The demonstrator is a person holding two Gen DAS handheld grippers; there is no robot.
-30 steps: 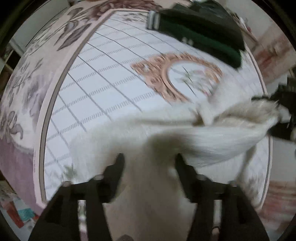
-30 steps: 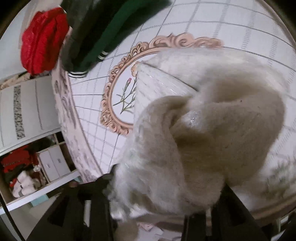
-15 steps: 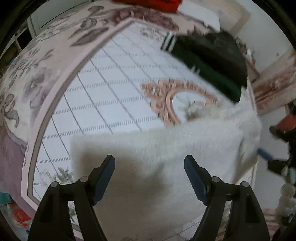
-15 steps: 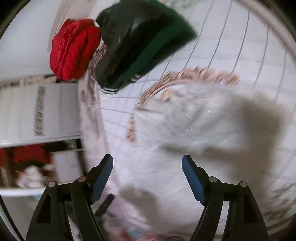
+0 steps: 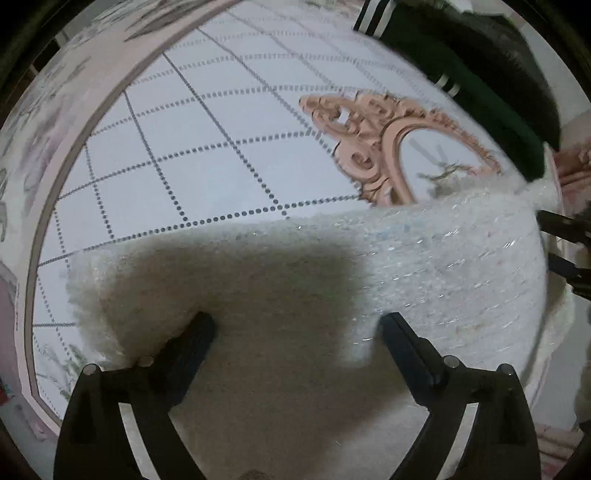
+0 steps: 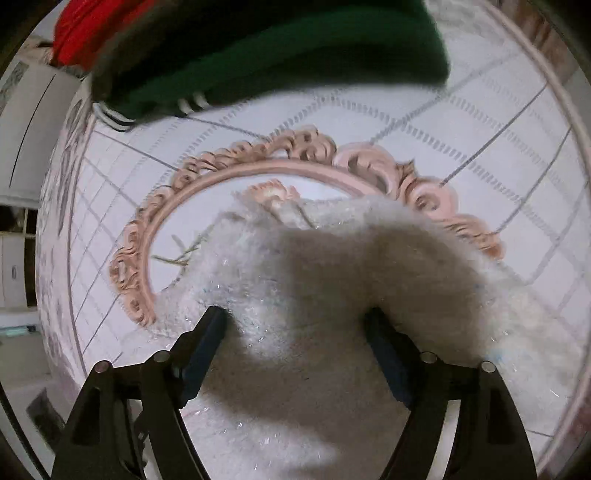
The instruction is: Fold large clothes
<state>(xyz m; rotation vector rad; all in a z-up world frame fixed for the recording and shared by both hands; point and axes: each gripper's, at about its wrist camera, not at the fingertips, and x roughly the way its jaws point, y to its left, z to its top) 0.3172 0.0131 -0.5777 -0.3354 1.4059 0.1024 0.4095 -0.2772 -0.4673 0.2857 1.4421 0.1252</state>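
Note:
A fluffy white sweater [image 5: 424,266] lies flat on the patterned bedspread [image 5: 184,166], covering part of its pink oval ornament [image 5: 373,147]. It also shows in the right wrist view [image 6: 332,280]. My left gripper [image 5: 297,325] is open and empty, low over the sweater's near edge. My right gripper [image 6: 295,321] is open and empty, low over another part of the sweater. Both cast dark shadows on the knit. The right gripper's fingers [image 5: 565,229] show at the sweater's far right edge in the left wrist view.
A folded dark green garment with white stripes [image 5: 472,74] lies at the far side of the bedspread; it also shows in the right wrist view [image 6: 280,55]. A red garment [image 6: 85,33] lies behind it. White drawers [image 6: 14,266] stand beyond the bed's left edge.
A second ago both grippers held the bunched sweater in the air. They let go, the sweater now lies spread flat, and both open grippers have come down close over it.

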